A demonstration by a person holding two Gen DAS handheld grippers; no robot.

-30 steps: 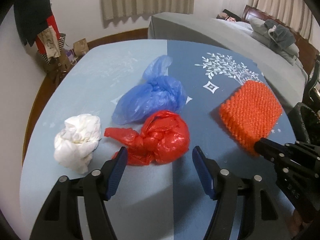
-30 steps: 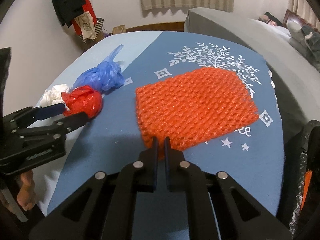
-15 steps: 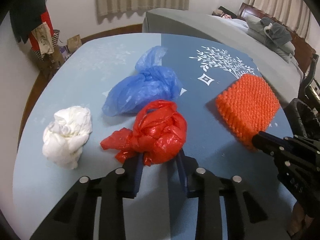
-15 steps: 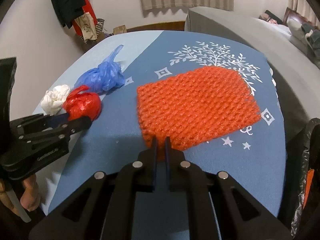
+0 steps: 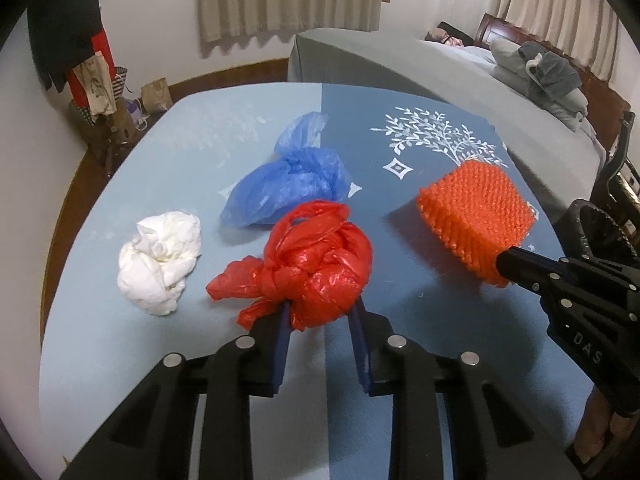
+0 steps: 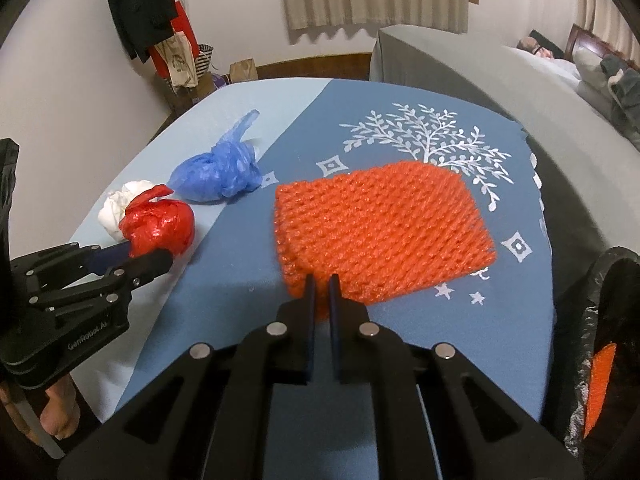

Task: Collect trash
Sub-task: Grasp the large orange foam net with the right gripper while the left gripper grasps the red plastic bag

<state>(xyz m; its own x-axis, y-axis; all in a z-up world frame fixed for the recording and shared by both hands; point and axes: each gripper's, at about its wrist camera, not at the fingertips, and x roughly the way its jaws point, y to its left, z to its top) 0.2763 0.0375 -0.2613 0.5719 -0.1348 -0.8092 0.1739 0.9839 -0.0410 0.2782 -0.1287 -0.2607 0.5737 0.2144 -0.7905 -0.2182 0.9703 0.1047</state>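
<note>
My left gripper (image 5: pixel 320 316) is shut on a knotted red plastic bag (image 5: pixel 308 268) and holds it just above the blue table (image 5: pixel 120 340). It also shows in the right wrist view (image 6: pixel 158 226). My right gripper (image 6: pixel 322 284) is shut on the near edge of an orange foam net sheet (image 6: pixel 380 232), lifted off the table (image 5: pixel 476 208). A crumpled blue plastic bag (image 5: pixel 292 184) and a white crumpled wad (image 5: pixel 160 256) lie on the table to the left.
A black trash bag (image 6: pixel 600 340) with something orange inside hangs at the table's right edge. A grey-covered bed (image 5: pixel 400 68) lies beyond the table. Clothes and bags (image 5: pixel 92 80) hang at the far left wall.
My left gripper moved forward, closed on the red bag and lifted it. My right gripper kept its hold on the orange net and raised it slightly.
</note>
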